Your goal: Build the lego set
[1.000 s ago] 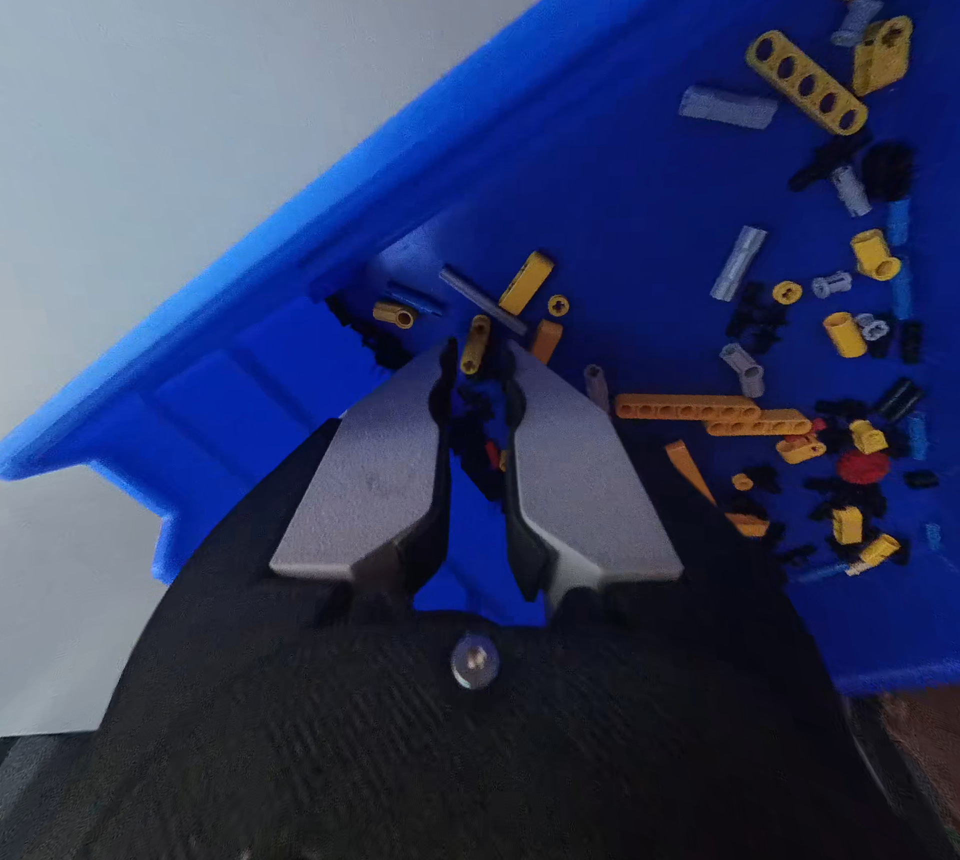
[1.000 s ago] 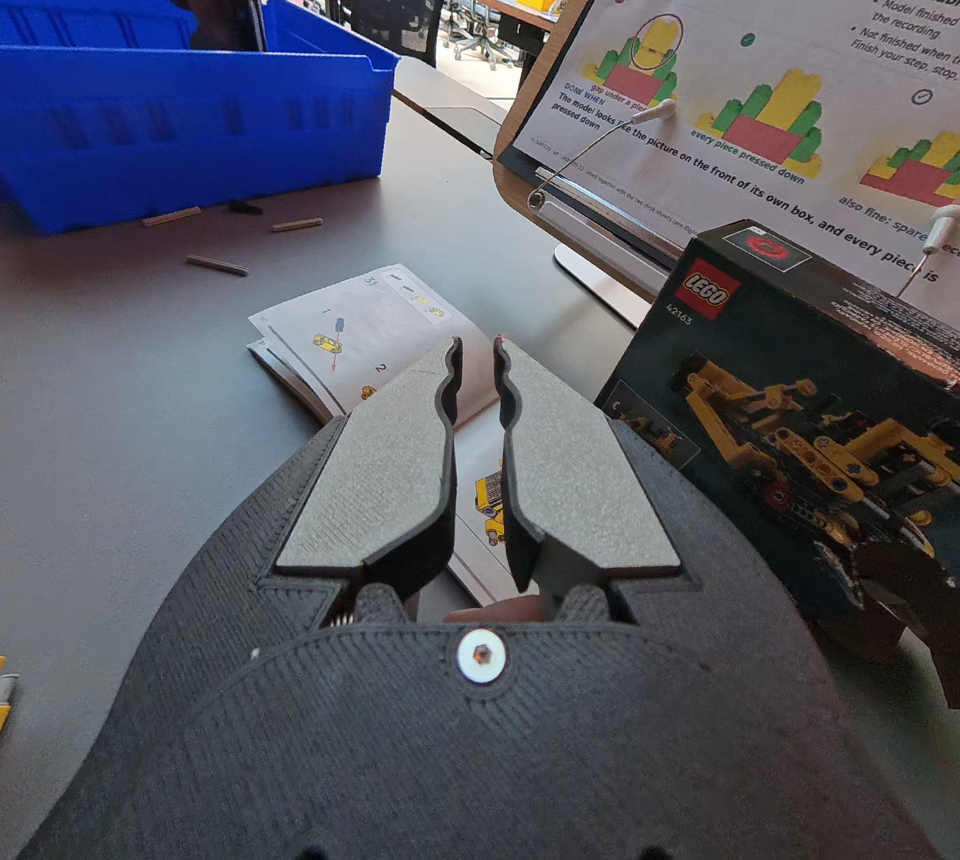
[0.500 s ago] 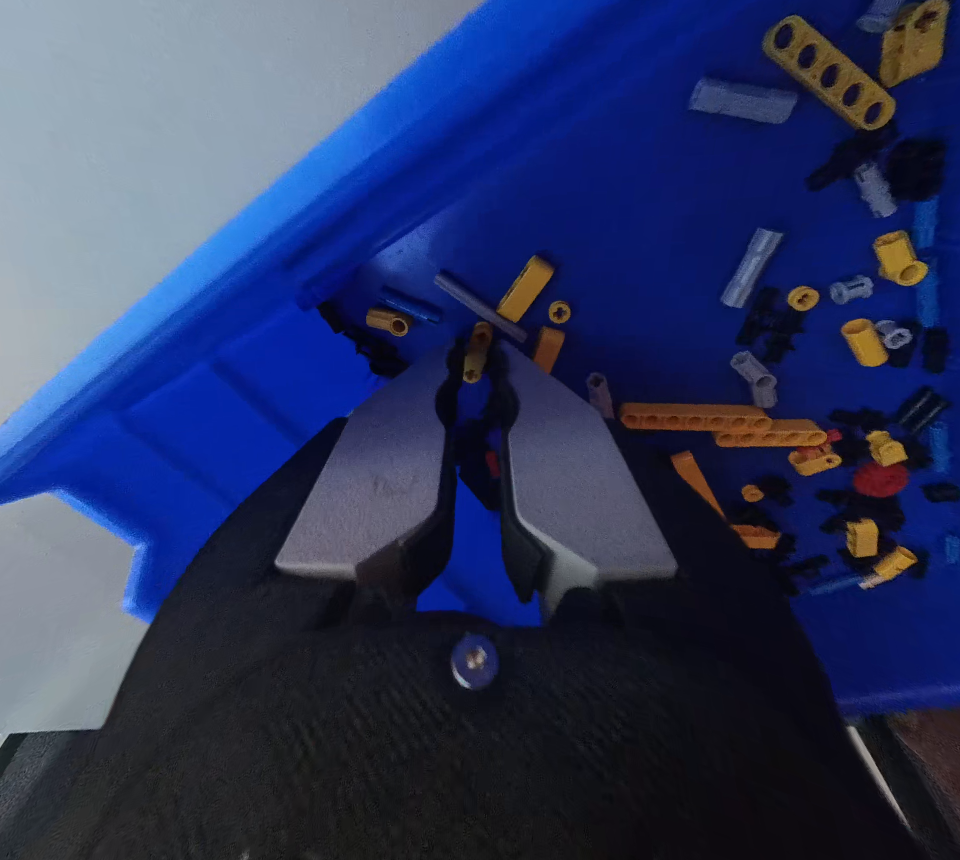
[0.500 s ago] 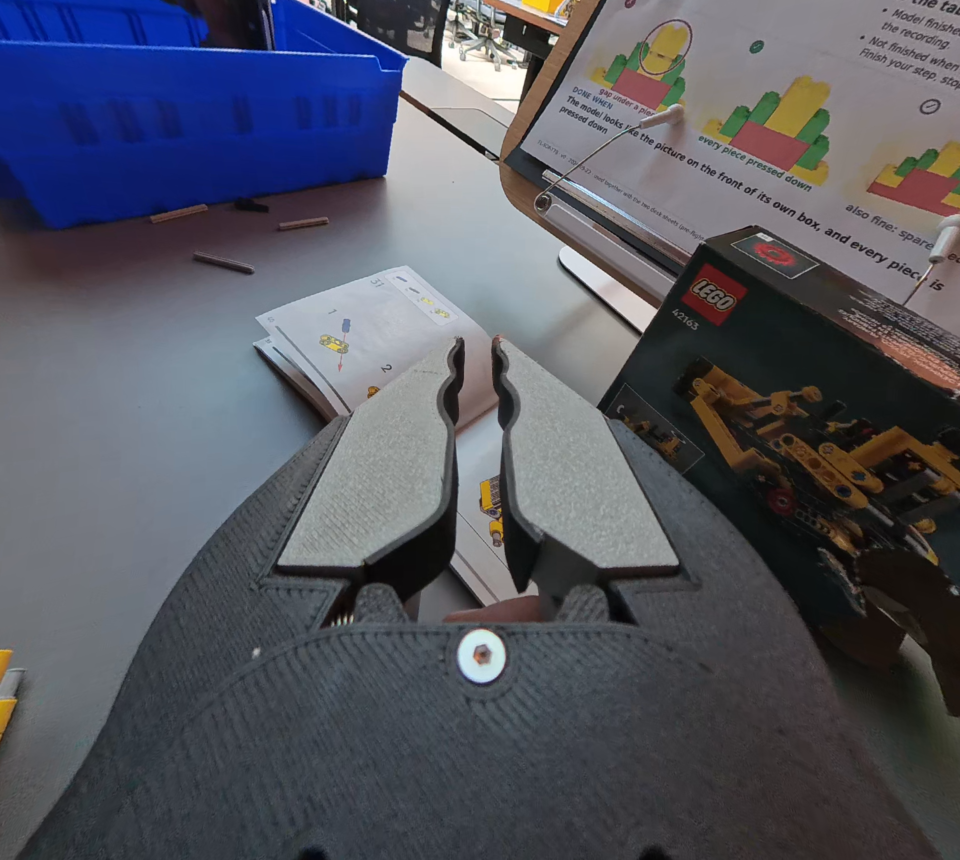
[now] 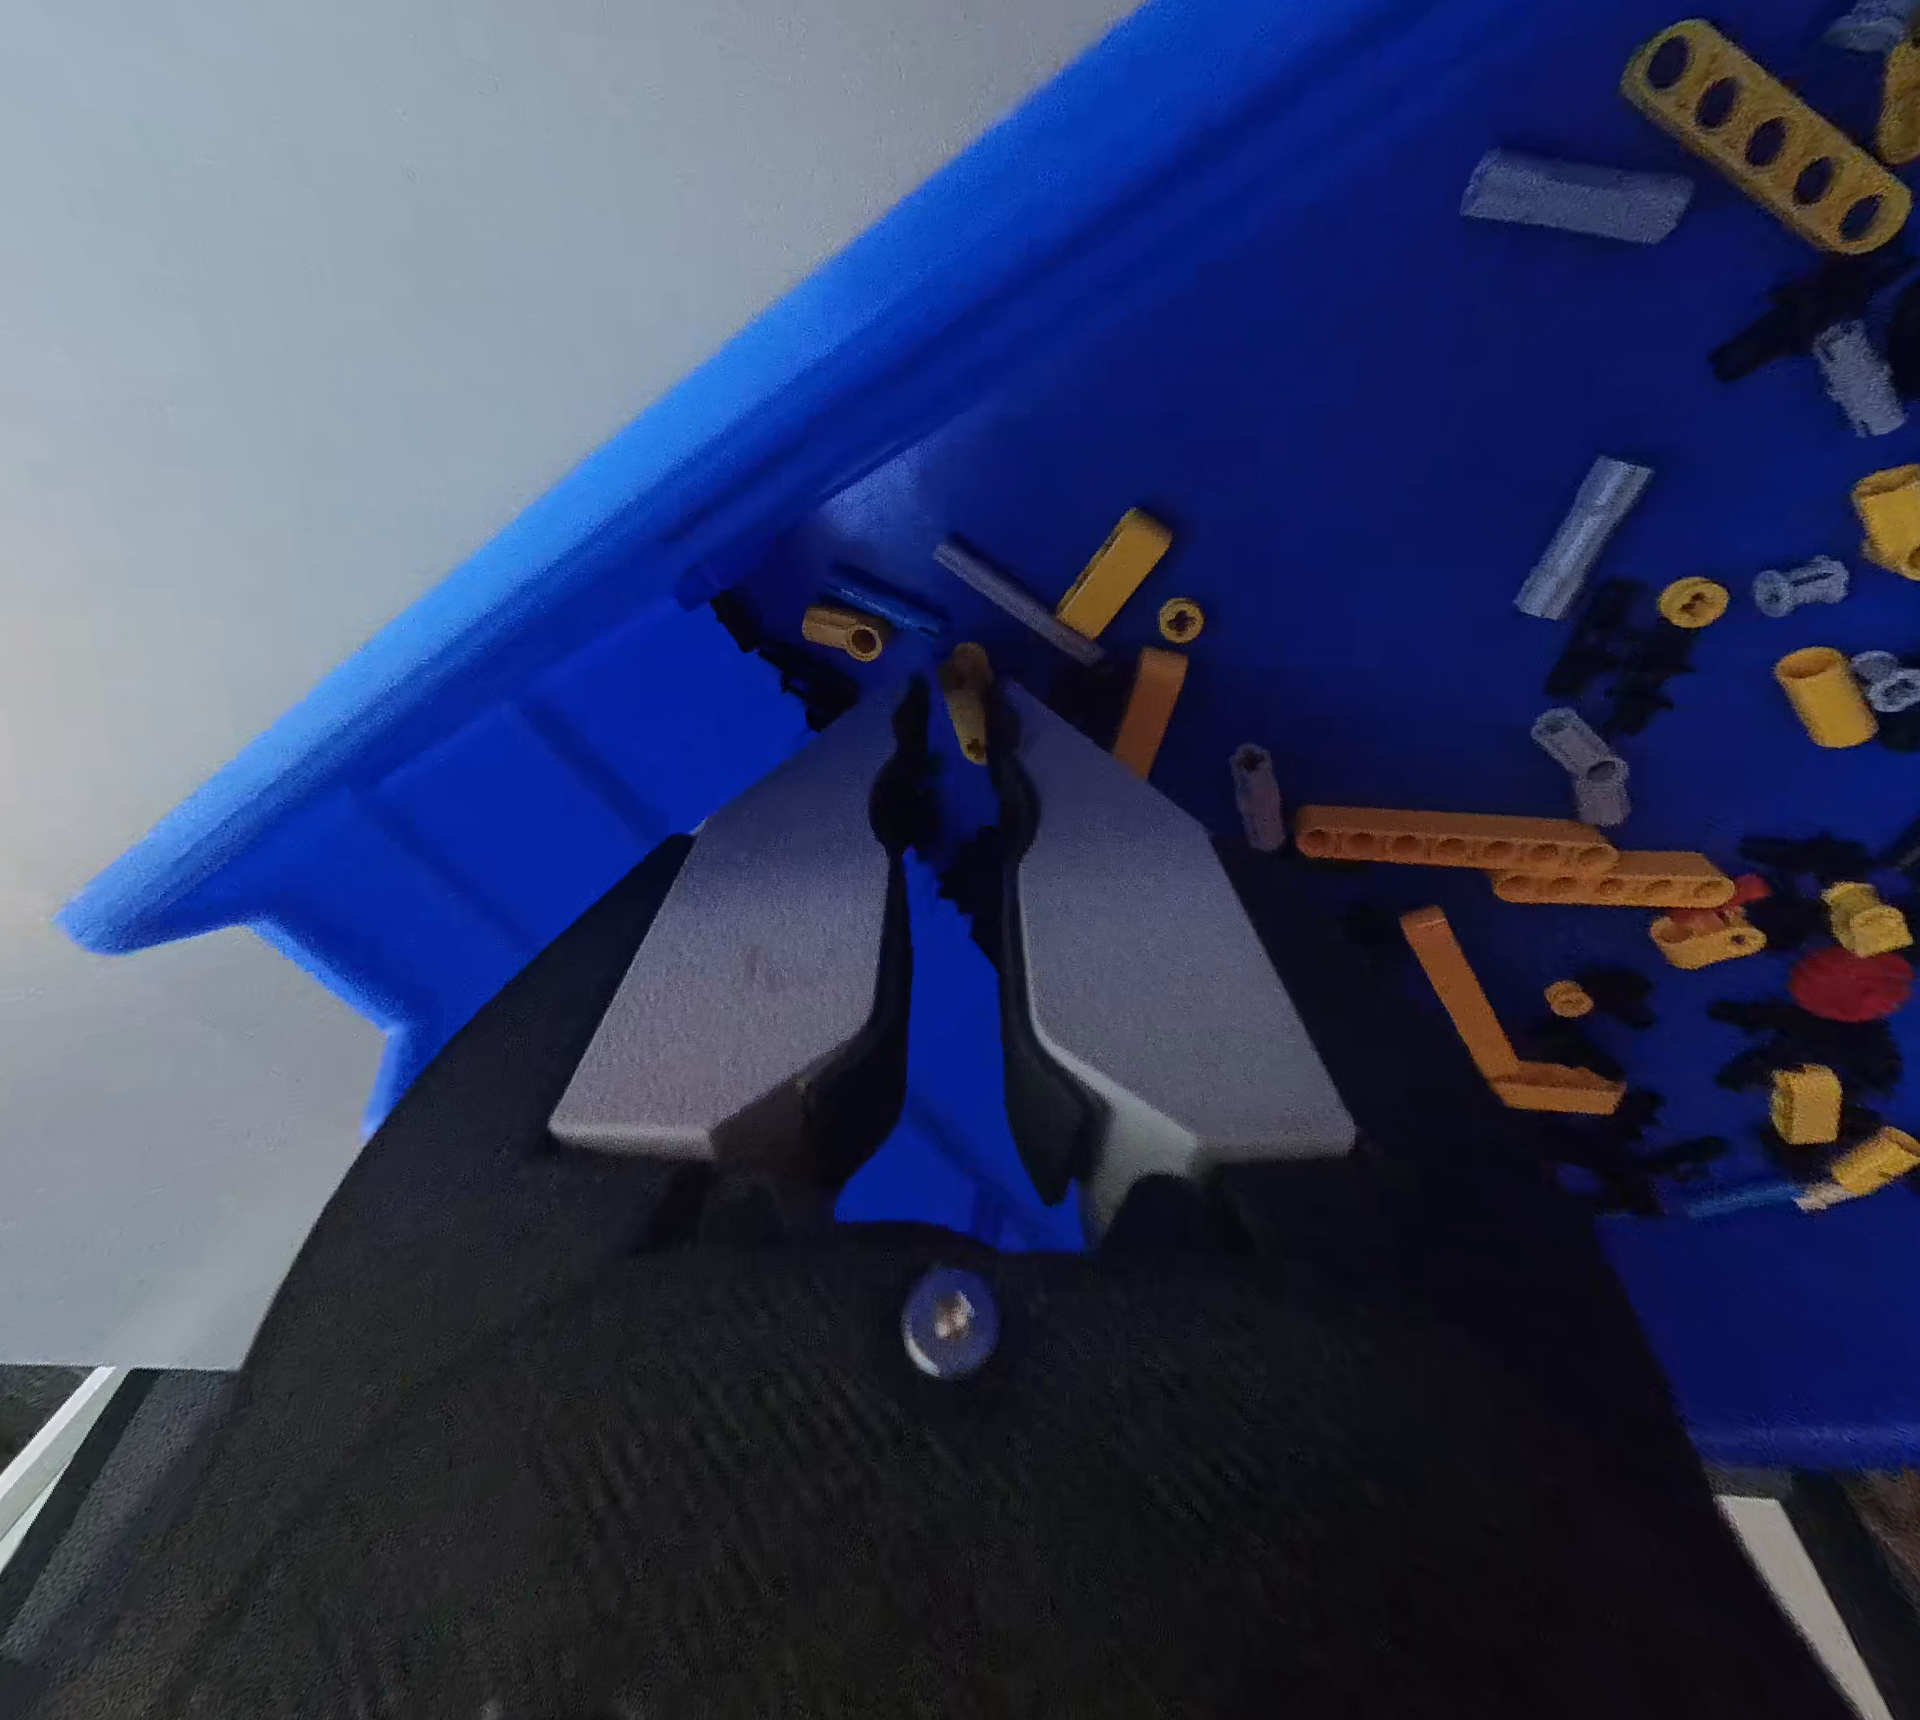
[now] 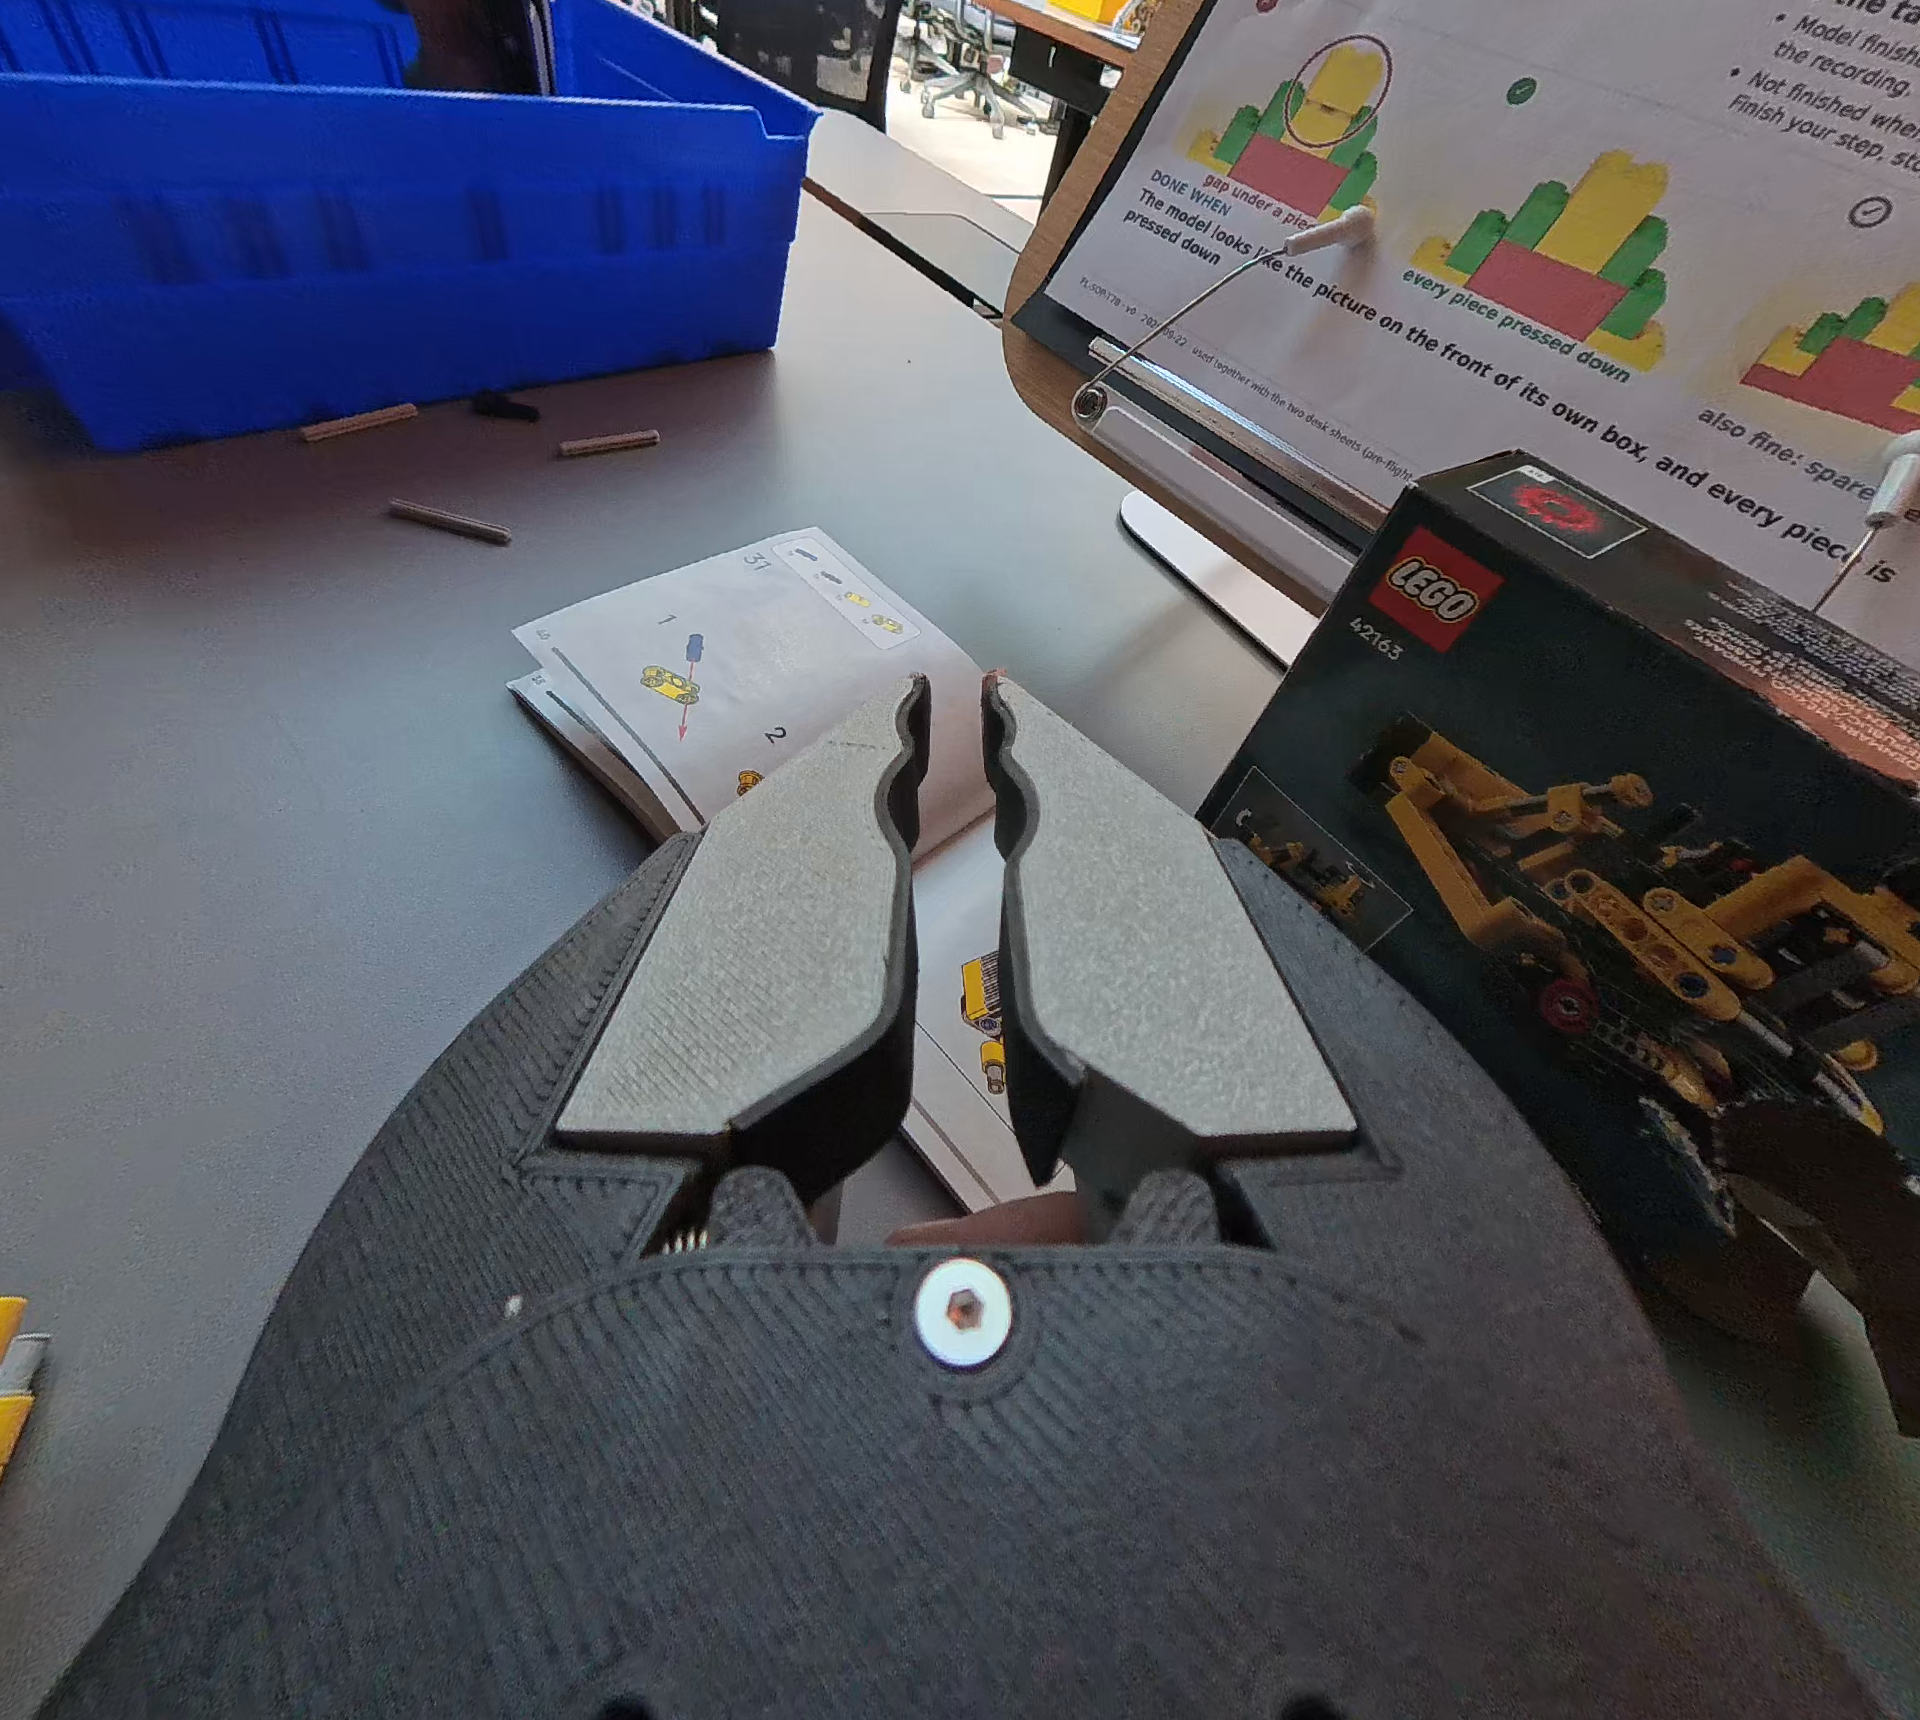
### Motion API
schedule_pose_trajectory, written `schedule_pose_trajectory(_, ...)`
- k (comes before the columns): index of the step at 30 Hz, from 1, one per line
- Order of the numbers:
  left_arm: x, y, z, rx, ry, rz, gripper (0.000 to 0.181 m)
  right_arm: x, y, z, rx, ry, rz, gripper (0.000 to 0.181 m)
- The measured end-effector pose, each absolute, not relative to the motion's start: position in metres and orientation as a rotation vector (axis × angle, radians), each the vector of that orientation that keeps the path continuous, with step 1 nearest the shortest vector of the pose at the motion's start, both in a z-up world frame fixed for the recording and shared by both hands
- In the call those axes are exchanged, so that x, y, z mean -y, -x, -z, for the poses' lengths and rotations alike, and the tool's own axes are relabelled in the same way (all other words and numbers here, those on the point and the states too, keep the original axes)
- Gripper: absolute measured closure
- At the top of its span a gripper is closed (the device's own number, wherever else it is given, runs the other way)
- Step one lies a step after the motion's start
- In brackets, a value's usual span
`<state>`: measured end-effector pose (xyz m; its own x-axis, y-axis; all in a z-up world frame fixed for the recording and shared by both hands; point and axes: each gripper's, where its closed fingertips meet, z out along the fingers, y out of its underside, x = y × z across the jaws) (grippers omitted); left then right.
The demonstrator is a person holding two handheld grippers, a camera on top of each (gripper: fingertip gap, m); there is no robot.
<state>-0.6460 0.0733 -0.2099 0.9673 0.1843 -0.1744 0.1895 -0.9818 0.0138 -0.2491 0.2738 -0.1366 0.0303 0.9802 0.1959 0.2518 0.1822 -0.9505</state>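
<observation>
Inside the blue bin (image 5: 1299,382), the left gripper (image 5: 951,714) points into a corner with its fingers a narrow gap apart, a small yellow connector piece (image 5: 968,696) lying at the gap between their tips; whether the fingers actually pinch it cannot be told. Around that piece on the bin floor lie a grey axle (image 5: 1013,602), a short yellow beam (image 5: 1114,571) and a yellow bush (image 5: 1181,620), while farther from the corner sit two long orange beams (image 5: 1455,839), an orange angled beam (image 5: 1475,1026), a red gear (image 5: 1855,984) and a scatter of black, grey and yellow pins. Outside the bin (image 6: 416,257), the right gripper (image 6: 954,699) hovers above the dark surface (image 6: 260,787) with its fingers slightly parted and nothing between them, poised over the open instruction booklet (image 6: 727,642). Just beside the booklet stands the set's dark box (image 6: 1621,839) with a yellow digger pictured on it, and behind the box a printed guide sheet (image 6: 1558,112) leans on a stand. Three small tan rods (image 6: 449,521) and a black pin (image 6: 506,406) lie on the surface close to the bin's front wall.
</observation>
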Motion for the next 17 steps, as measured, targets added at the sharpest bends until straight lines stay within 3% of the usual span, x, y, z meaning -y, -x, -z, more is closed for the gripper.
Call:
schedule_pose_trajectory(11,-0.07,0.637,0.213,-0.262,-3.083,0.199,0.175,-0.274,0.249,0.136,1.429,1.263,-0.895,0.175)
schedule_pose_trajectory(17,-0.088,0.623,0.148,-0.197,-3.29,0.31,0.175,-0.277,0.247,0.134,1.419,1.265,-0.885,0.175)
